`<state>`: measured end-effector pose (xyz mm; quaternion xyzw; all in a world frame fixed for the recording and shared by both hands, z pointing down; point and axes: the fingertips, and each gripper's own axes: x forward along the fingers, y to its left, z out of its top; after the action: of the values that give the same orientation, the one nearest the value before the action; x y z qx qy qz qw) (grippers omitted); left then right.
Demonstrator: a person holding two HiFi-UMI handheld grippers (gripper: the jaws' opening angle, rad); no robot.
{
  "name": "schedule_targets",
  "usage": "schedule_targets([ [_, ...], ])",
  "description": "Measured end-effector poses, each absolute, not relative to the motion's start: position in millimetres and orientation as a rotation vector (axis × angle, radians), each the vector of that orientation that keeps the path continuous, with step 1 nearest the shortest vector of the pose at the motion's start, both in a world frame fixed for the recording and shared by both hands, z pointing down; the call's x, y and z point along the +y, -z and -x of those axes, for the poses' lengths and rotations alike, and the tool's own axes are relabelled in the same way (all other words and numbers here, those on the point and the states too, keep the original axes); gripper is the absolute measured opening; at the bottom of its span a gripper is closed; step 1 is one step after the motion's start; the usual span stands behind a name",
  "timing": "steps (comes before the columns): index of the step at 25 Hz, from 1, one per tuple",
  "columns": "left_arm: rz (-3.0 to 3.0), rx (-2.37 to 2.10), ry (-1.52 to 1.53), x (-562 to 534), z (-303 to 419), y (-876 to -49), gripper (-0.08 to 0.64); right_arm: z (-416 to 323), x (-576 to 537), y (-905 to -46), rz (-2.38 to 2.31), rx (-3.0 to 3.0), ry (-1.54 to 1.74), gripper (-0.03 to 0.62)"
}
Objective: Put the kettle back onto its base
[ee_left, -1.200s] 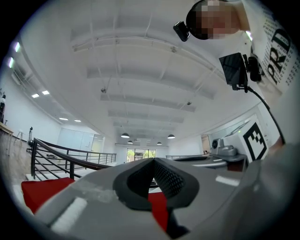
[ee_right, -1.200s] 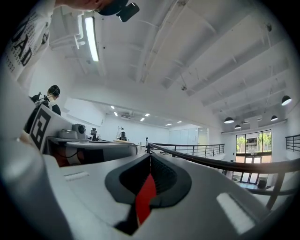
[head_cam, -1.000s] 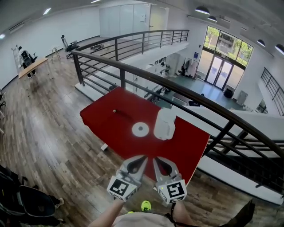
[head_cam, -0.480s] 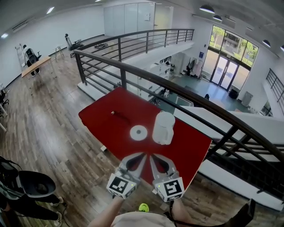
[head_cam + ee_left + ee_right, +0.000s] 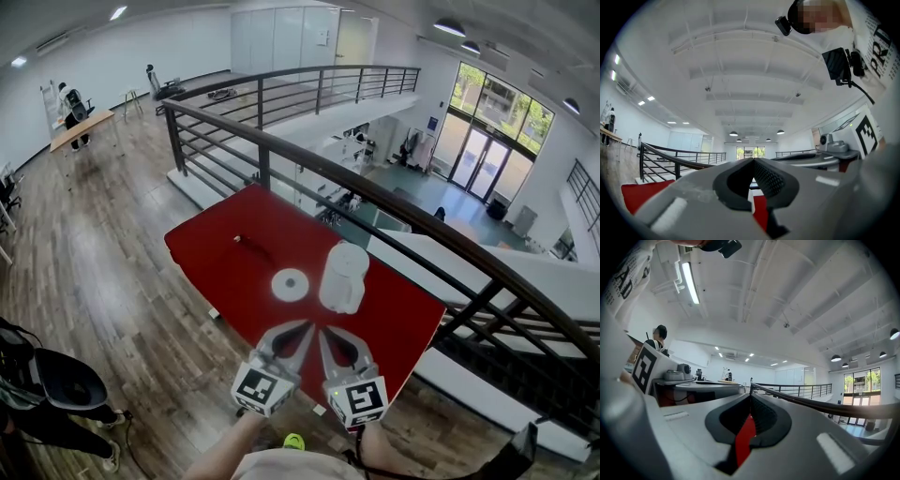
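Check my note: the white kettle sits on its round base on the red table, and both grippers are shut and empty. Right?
Not quite. The kettle is not on its base; in the head view it stands on the red table just to the right of the bare base. The rest holds: the left gripper and the right gripper are both shut and empty.

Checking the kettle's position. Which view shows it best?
Head view: the kettle stands whole on the red table, beside its base. Both gripper views are filled by their own closed fingers; no kettle is recognizable there.
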<state>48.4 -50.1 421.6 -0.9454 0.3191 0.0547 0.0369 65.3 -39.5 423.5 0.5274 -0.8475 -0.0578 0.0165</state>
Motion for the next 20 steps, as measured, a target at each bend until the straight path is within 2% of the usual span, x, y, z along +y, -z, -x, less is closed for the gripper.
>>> schedule_targets([
  [5, 2.909, 1.005, -0.259, -60, -49, -409, -0.008, -65, -50, -425, -1.649, -2.626, 0.167, 0.009],
  [11, 2.927, 0.956, -0.163, -83, -45, -431, -0.008, -65, -69, -432, -1.688, -2.596, 0.143, 0.009],
  [20, 2.955, 0.863, -0.183, -126, -41, -420, -0.008, -70, -113, -429, -1.822, -2.475, 0.104, 0.009],
])
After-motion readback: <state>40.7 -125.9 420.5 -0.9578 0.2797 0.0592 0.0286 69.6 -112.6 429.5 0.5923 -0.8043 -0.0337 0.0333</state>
